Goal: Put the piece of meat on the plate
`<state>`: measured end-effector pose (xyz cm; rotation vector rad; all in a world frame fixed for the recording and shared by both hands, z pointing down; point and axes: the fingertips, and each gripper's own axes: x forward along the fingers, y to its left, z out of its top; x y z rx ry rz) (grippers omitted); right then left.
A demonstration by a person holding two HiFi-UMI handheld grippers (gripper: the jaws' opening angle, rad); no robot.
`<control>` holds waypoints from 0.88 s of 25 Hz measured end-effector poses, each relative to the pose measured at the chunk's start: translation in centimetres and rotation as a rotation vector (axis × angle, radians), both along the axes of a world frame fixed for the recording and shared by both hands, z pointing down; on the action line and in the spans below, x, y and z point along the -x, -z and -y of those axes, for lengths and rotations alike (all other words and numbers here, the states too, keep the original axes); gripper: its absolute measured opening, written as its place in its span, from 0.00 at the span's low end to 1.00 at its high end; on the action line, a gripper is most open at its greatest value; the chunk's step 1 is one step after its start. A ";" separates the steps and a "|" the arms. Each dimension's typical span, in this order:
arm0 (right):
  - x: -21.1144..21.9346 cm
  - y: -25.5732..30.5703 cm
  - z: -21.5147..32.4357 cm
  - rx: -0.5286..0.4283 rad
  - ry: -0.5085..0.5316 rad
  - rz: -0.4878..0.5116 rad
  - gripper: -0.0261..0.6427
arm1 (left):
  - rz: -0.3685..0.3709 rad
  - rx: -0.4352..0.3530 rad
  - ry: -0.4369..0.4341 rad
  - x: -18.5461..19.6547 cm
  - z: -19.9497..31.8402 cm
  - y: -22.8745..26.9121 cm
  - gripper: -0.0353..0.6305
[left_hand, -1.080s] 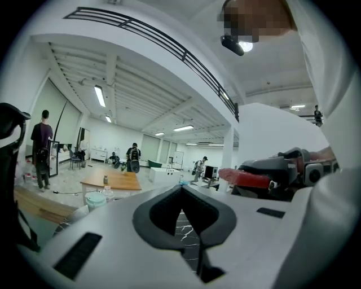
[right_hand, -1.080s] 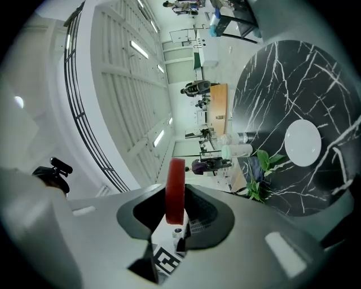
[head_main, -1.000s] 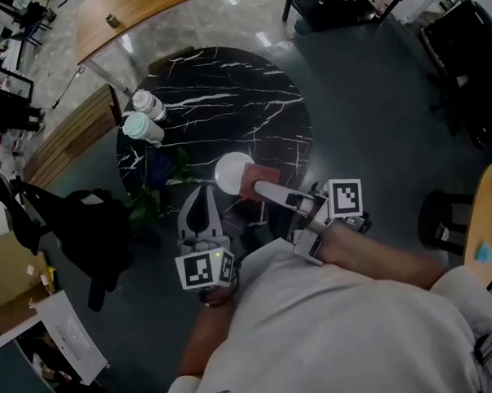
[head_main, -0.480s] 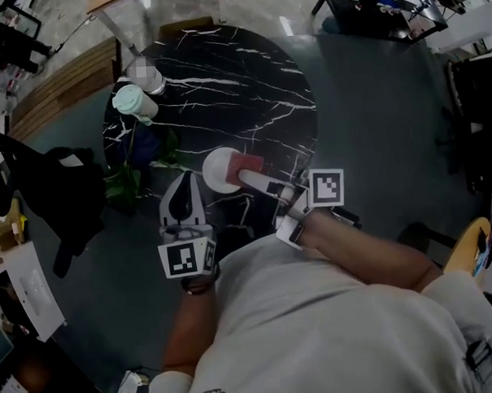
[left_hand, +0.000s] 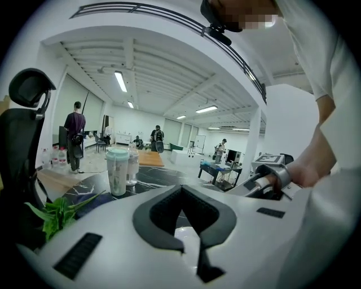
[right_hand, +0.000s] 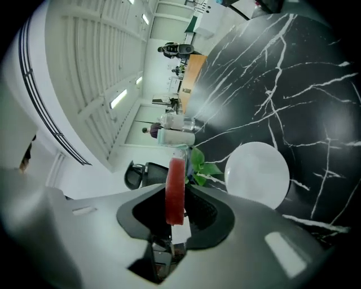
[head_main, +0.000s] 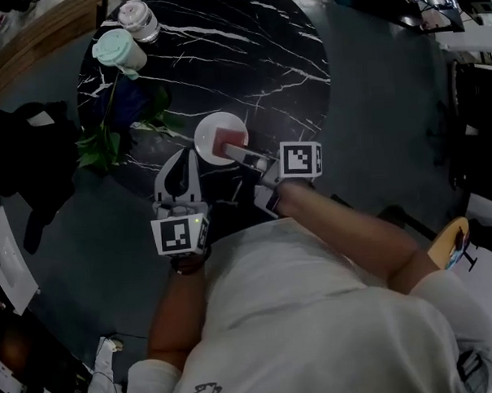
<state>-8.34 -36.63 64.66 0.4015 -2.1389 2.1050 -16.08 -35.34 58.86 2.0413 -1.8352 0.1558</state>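
Observation:
The piece of meat (head_main: 230, 140), a flat red slab, hangs over the right half of the white plate (head_main: 211, 136) on the black marble table (head_main: 248, 61). My right gripper (head_main: 234, 150) is shut on it. In the right gripper view the meat (right_hand: 176, 189) stands edge-on between the jaws of the right gripper (right_hand: 176, 197), with the plate (right_hand: 256, 175) bare beyond it to the right. My left gripper (head_main: 186, 157) hovers at the table's near edge, left of the plate. In its own view the left gripper (left_hand: 181, 192) is shut on nothing.
Two lidded cups (head_main: 119, 49) stand at the table's far left edge, and a leafy plant (head_main: 105, 141) lies on the table left of the plate. A dark chair (head_main: 16, 153) is beside the table. People stand far off in the room (left_hand: 74, 135).
Both grippers have come down toward the table. The meat, which overlapped the plate's right edge, now hangs over its right half. The head camera has also shifted.

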 end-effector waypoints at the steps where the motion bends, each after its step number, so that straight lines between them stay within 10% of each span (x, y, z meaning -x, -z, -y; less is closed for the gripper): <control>1: 0.1 -1.0 -0.2 0.017 0.000 -0.022 0.17 | -0.008 0.004 -0.006 -0.1 -0.1 -0.6 0.06; 22: 0.8 -13.5 -1.6 -0.023 0.198 -0.321 0.17 | -0.034 0.125 -0.081 -0.1 0.8 -10.8 0.06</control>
